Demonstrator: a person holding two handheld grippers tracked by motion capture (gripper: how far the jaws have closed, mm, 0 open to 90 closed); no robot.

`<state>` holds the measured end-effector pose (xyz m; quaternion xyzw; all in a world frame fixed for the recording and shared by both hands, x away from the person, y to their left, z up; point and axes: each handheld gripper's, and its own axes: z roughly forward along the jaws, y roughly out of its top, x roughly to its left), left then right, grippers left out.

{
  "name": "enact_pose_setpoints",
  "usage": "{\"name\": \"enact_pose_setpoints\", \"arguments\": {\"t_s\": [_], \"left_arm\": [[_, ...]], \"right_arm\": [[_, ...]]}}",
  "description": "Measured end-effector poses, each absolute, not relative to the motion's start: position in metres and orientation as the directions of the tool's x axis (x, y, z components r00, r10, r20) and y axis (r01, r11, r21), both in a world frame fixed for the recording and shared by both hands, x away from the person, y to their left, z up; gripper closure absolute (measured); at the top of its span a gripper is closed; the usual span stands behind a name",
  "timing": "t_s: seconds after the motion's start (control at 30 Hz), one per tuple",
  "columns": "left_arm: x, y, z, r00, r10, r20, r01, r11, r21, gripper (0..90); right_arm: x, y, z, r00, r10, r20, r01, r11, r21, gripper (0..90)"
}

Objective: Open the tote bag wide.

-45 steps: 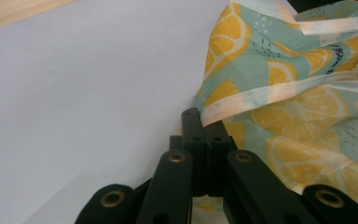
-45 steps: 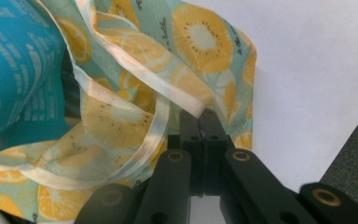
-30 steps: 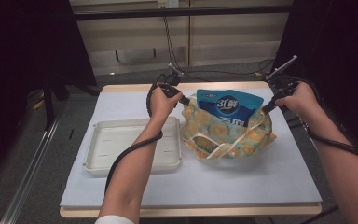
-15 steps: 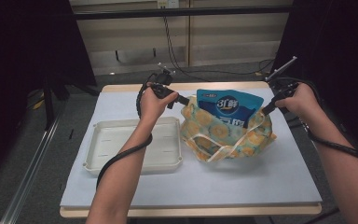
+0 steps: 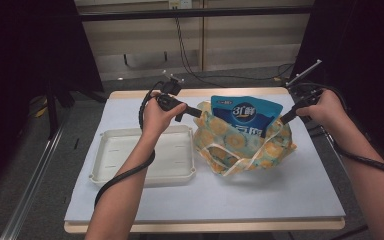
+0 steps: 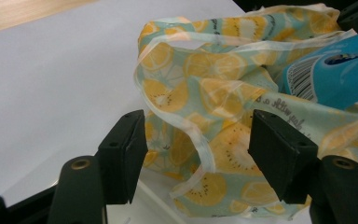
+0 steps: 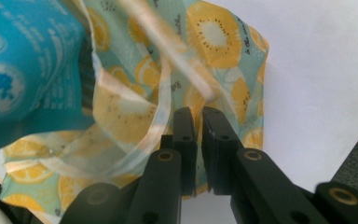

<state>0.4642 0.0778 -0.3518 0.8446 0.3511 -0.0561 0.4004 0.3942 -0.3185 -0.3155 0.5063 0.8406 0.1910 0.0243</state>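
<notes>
The right gripper (image 7: 198, 122) is clenched on the rim of the lemon-print bag (image 5: 240, 145) at mid-table, apparently to keep its mouth spread around the blue pouch (image 5: 245, 116), while the left gripper (image 6: 196, 149) waits released beside the near rim.

Table (image 5: 130, 115) brightly, evenly lit; dark surroundings; soft shadows; bag (image 7: 135, 100) blurred up close.

Lemon-print teal bag (image 5: 240, 145), blue pouch (image 5: 247, 117)
</notes>
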Motion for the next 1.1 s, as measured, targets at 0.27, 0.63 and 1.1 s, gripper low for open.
{"name": "enact_pose_setpoints", "arguments": {"t_s": [0.27, 0.63, 1.1], "left_arm": [[0.453, 0.078, -0.349, 0.770, 0.518, -0.372, 0.614, -0.443, 0.653, 33.4], [0.438, 0.067, -0.351, 0.803, 0.475, -0.360, 0.579, -0.476, 0.662, 28.0], [0.429, 0.046, -0.356, 0.841, 0.381, -0.383, 0.536, -0.500, 0.680, 31.6]], "right_arm": [[0.383, -0.321, -0.303, -0.475, 0.859, 0.194, 0.841, 0.378, 0.387, 65.0], [0.376, -0.313, -0.305, -0.516, 0.835, 0.191, 0.819, 0.415, 0.397, 53.2], [0.379, -0.310, -0.319, -0.511, 0.830, 0.222, 0.827, 0.405, 0.390, 64.6]]}}
